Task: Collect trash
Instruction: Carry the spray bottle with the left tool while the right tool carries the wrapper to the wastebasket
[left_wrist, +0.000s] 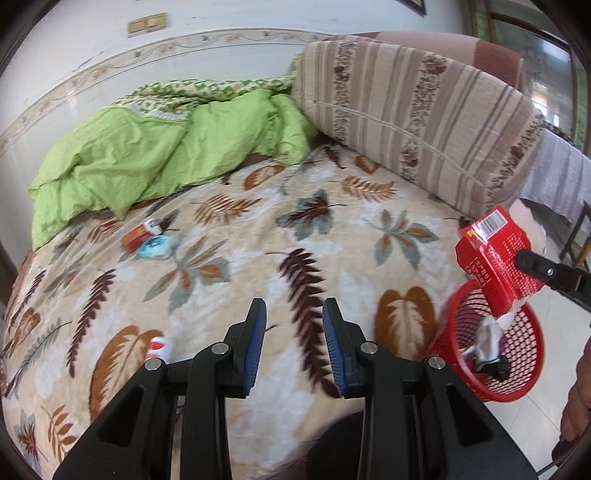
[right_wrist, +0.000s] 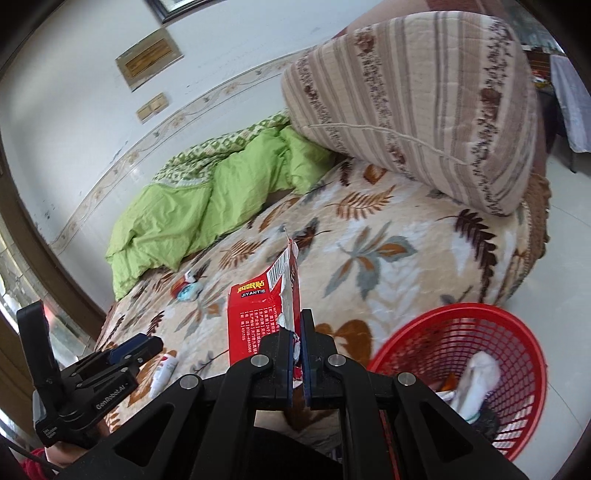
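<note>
The right tongs (right_wrist: 295, 354) are clamped on a torn red box (right_wrist: 264, 310), which is held over the bed edge, with the red basket (right_wrist: 491, 321) at about four o'clock from it on the floor. Some crumpled white trash (right_wrist: 476, 380) is already seen inside the basket. The left tongs (left_wrist: 293, 336) are parted narrowly and carry nothing. Three pieces are left on the bed (left_wrist: 332, 236): a small red packet (left_wrist: 138, 236) and a blue wrapper (left_wrist: 157, 249) at ten o'clock from the left tongs, and what may be a small tube (right_wrist: 164, 373) near the bed edge. The task is judged partly done.
</note>
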